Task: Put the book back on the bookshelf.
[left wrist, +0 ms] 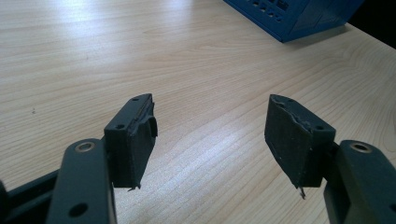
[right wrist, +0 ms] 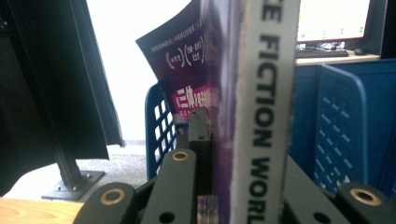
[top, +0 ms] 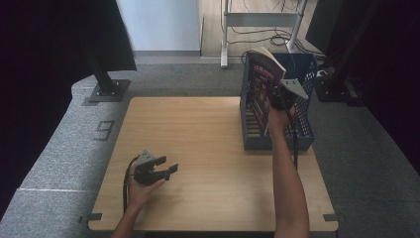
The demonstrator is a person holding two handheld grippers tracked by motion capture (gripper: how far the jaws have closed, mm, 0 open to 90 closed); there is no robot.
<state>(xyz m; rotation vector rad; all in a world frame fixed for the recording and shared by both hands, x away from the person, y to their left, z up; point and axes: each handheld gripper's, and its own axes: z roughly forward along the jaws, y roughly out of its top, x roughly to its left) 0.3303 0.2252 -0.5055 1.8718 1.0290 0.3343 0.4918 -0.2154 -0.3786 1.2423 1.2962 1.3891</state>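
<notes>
A: High view, status?

B: The right gripper (top: 275, 97) pinched a purple book (top: 261, 84) and held it upright over the blue basket (top: 303, 130) at the far right of the tabletop (top: 208, 148). The book's lower edge was inside the basket. The left gripper (top: 166, 169) lay low over the near left part of the tabletop, well apart from the basket, with its jaws spread and nothing between them.

A: Left gripper view?

B: Both pads (left wrist: 292, 140) stood wide apart over bare wood. No object was between them. A corner of the blue basket (left wrist: 299, 16) appeared at the top edge.

A: Right gripper view?

B: The book (right wrist: 233, 93) stood upright between the two jaws, spine toward the camera, white with black lettering. The jaws were pressed against its two sides. The purple cover bent away to the left above the jaw. The basket's perforated blue walls (right wrist: 336, 135) were behind and beside the book.
</notes>
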